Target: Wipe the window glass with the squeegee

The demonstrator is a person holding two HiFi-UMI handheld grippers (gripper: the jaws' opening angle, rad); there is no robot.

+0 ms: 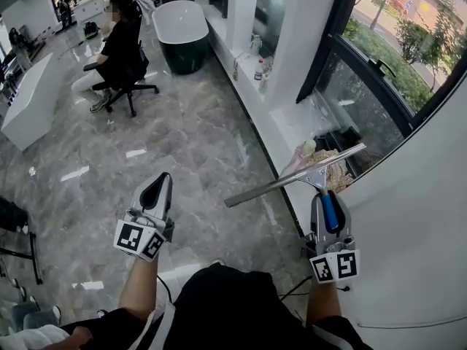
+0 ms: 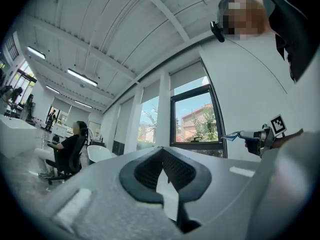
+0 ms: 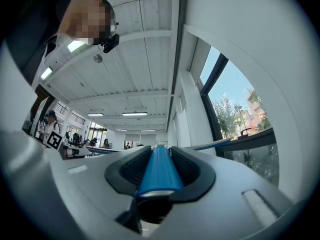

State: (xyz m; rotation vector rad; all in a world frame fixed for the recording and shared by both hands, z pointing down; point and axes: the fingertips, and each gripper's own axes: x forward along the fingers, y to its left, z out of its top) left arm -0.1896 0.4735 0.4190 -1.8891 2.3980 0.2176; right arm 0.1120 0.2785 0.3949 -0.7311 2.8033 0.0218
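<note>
My right gripper (image 1: 329, 201) is shut on the blue handle (image 1: 330, 212) of the squeegee, whose long metal blade (image 1: 295, 179) slants up toward the window glass (image 1: 363, 112) without clearly touching it. In the right gripper view the blue handle (image 3: 158, 176) lies clamped between the dark pads (image 3: 192, 171), and the blade (image 3: 214, 145) points at the window glass (image 3: 235, 109). Off to the left, my left gripper (image 1: 161, 186) hangs over the marble floor, shut and holding nothing. The left gripper view shows its pads (image 2: 145, 171) together, with the window glass (image 2: 195, 119) ahead.
A white wall panel (image 1: 416, 217) stands at the right and a white column (image 1: 306, 35) left of the window. Bottles (image 1: 259, 69) sit on the low sill. A person sits in an office chair (image 1: 122, 57), near a bathtub (image 1: 179, 29) and a white desk (image 1: 29, 97).
</note>
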